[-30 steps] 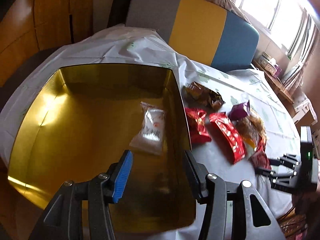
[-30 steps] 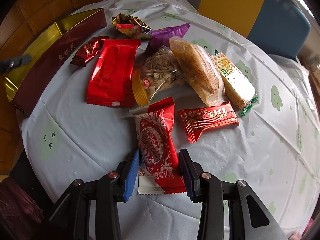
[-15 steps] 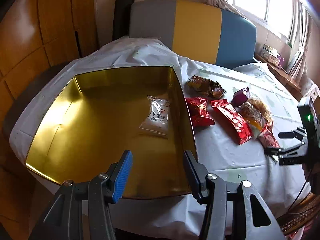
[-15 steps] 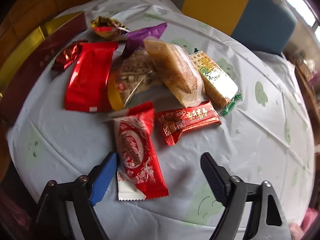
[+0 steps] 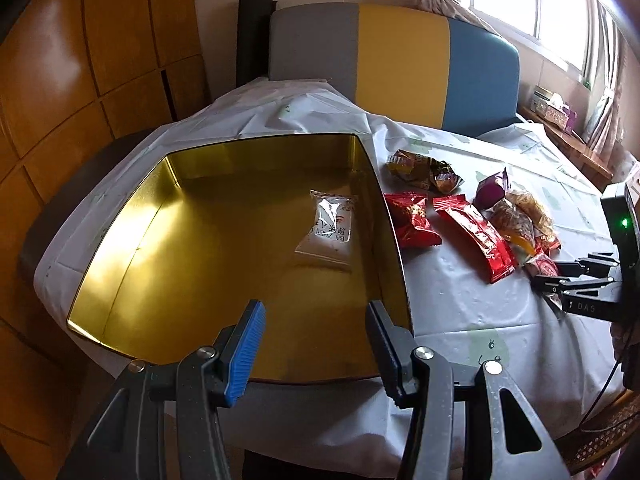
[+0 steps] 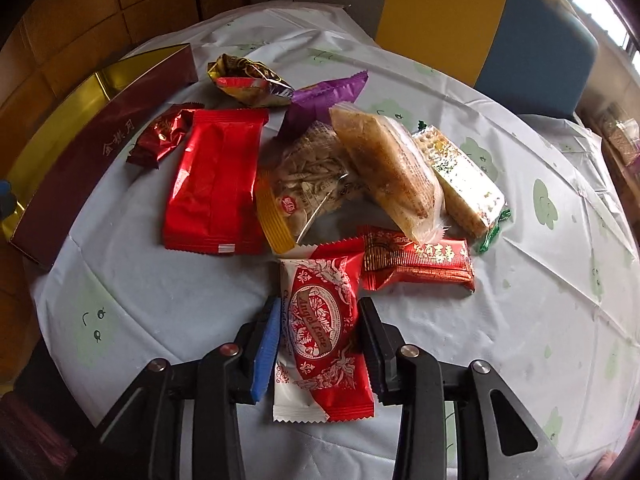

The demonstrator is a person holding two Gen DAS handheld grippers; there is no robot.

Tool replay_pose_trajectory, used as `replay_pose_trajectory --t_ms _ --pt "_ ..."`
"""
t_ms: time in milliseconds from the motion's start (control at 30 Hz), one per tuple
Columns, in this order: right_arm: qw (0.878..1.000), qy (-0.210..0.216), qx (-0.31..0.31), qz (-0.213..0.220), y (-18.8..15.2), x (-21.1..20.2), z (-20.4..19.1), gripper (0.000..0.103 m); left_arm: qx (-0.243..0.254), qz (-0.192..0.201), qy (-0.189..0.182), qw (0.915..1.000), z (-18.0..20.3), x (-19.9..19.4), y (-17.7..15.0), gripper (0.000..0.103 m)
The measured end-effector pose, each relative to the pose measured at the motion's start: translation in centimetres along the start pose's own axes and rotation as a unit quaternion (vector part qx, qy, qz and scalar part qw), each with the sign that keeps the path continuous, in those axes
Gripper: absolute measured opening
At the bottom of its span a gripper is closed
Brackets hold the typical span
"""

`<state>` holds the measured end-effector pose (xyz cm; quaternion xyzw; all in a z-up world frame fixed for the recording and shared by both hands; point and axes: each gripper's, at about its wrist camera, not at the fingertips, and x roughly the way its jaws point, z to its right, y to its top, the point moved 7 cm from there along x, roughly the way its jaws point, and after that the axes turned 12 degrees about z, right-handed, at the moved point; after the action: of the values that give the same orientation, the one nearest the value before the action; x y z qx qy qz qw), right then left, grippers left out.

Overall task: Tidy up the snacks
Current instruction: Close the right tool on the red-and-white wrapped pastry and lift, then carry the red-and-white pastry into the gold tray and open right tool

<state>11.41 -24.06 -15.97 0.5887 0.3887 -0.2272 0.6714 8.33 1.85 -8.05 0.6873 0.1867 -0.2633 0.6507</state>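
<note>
My right gripper points down at the table, and its jaws are closing with their pads against the sides of a red and white snack packet. The packet lies flat on the cloth. Beyond it is a pile of snacks: a large red packet, a seed bag, a brown cake, crackers and a red bar. My left gripper hovers open and empty over the near edge of the gold tin. A clear packet lies inside the tin. My right gripper also shows at the far right.
The tin's maroon side runs along the left of the snack pile. A purple packet, a gold foil bag and a small dark red packet lie farther back. A grey, yellow and blue chair back stands behind the table.
The right jaws stood wide half a second ago and have closed again on the red and white packet. The left gripper has drawn back from the tin, still open.
</note>
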Motion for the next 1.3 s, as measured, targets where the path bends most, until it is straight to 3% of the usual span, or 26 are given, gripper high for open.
replay_pose_trajectory --t_ms 367,500,633,900,1133,1300 --pt "0.999 0.003 0.029 -0.032 -2.3 -2.7 -1.0 0.031 -0.006 0.01 0.007 0.9999 -0.7 -1.0 0.0 0.053" --pt "0.998 0.029 0.049 -0.017 -2.3 -5.0 -2.4 0.031 -0.013 0.015 0.006 0.9998 -1.2 -1.3 0.1 0.053" --pt "0.995 0.074 0.068 0.02 -0.4 -7.5 -5.3 0.031 -0.028 0.015 0.006 0.9995 -2.0 -1.4 0.0 0.053" --pt "0.982 0.163 0.07 0.066 5.9 -8.6 -13.0 0.031 -0.078 0.014 0.029 0.9964 -5.6 -1.5 -0.1 0.053" --pt "0.975 0.204 0.053 0.063 10.3 -6.5 -20.0 0.033 -0.105 0.013 0.056 0.9927 -8.9 -1.8 -0.8 0.053" --pt "0.979 0.197 0.023 0.041 10.4 -4.3 -23.2 0.04 -0.114 0.012 0.063 0.9914 -9.9 -1.7 -1.2 0.053"
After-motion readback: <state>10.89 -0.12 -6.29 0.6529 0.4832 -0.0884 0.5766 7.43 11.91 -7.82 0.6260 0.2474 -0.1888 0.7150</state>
